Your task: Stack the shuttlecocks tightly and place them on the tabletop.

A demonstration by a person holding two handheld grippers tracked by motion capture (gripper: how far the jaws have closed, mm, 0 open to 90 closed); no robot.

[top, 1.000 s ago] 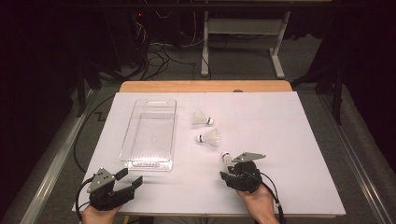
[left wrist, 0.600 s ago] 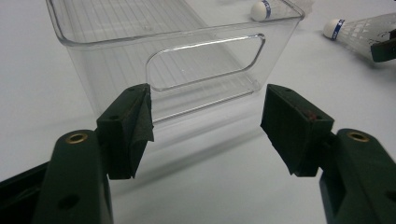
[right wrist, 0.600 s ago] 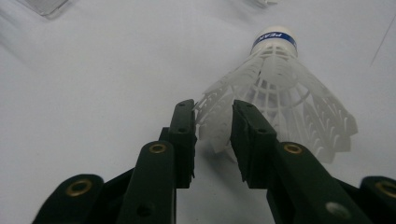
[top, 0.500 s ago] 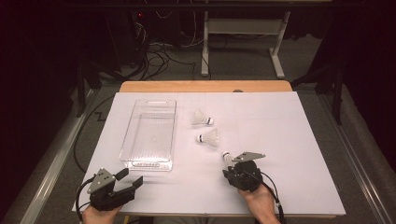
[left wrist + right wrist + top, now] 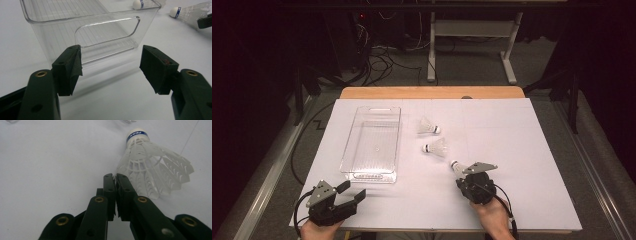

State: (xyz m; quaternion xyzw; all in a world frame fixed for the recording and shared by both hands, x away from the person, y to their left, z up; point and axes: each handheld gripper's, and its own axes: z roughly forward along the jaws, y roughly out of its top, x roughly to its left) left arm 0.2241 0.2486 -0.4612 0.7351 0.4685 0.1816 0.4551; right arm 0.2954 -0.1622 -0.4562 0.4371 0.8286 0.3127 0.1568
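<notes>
- Where the white tabletop [image 5: 522, 165] carries the work, one clear plastic bin [image 5: 373, 142] lies on its left half and serves as the landmark for every place below; its long sides run away from the person and its near end wall has a cut-out handle.
- Three shuttlecocks lie to the right of the bin, none inside it.
- First shuttlecock [image 5: 428, 127]: just right of the bin's far half, lying on its side, cork toward the right.
- Second shuttlecock [image 5: 435, 147]: right of the bin's middle, nearer the person than the first, lying on its side, cork toward the bin.
- Third shuttlecock [image 5: 456, 166]: farthest right of the bin and level with its near end; in the right gripper view it [image 5: 152, 167] lies on its side with the blue-banded cork pointing away and its skirt beside the jaws.
- Two grippers, one in each hand, at the near edge of the tabletop.
- Left gripper [image 5: 110, 65]: just in front of the bin's near end, jaws spread wide with nothing between them, aimed at the handle cut-out.
- Right gripper [image 5: 115, 178]: well right of the bin, jaws just closed together, pads meeting; whether a feather of the third shuttlecock's skirt is caught between them cannot be told.
</notes>
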